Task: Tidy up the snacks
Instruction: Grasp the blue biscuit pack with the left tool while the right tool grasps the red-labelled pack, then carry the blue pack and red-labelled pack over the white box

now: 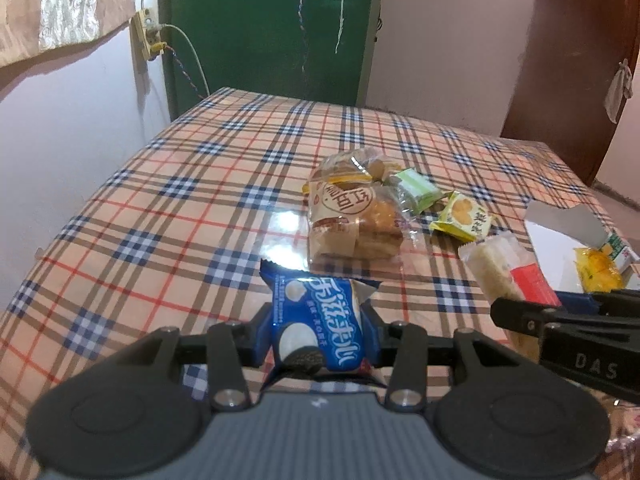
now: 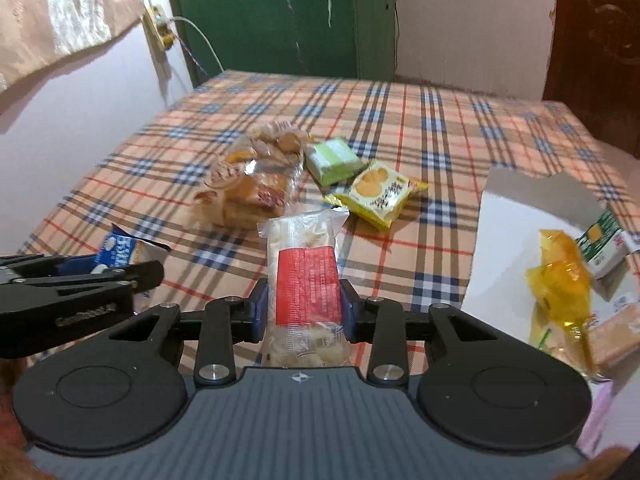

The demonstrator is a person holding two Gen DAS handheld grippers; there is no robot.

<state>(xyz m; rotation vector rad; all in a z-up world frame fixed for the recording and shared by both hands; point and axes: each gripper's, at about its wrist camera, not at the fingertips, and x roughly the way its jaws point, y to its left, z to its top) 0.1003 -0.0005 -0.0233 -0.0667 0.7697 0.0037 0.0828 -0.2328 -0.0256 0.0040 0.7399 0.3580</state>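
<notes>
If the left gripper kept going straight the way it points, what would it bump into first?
Probably the clear bag of pastries, straight ahead of the left gripper and its blue snack packet; depth is uncertain.

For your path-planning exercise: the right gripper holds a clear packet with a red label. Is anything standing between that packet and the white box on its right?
Nothing visible does. The right gripper clamps the red-label packet, and only bare plaid tablecloth lies between it and the white box.

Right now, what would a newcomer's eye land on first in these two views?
Each gripper grips a snack: the left gripper a blue packet, the right gripper a clear pack with a red label. Loose snacks lie mid-table on the plaid tablecloth; a white box sits right.
</notes>
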